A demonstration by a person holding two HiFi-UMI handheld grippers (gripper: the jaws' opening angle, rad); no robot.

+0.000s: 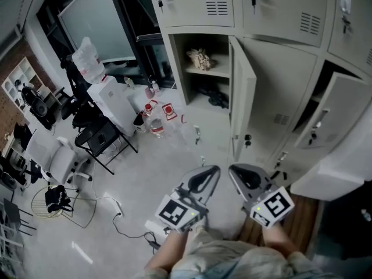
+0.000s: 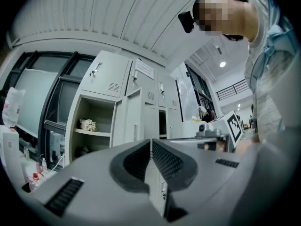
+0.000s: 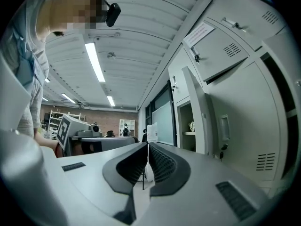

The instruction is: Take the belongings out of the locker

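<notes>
The left gripper point(image 2: 151, 145), its jaws pressed together with nothing between them, faces an open locker point(image 2: 96, 102) where a pale crumpled bundle point(image 2: 87, 125) sits near the left end of its shelf point(image 2: 102, 133).

- The head view looks steeply down from above the person: the left gripper point(image 1: 210, 173) and right gripper point(image 1: 237, 174) sit near its lower edge, with the lockers point(image 1: 279, 68) across the top.
- The left gripper view looks low and level along its own jaws, facing the open compartment point(image 2: 96, 112) from well back.
- The right gripper view looks along its own jaws, just beside the open door point(image 3: 200, 117) — all three views share that compartment.
</notes>
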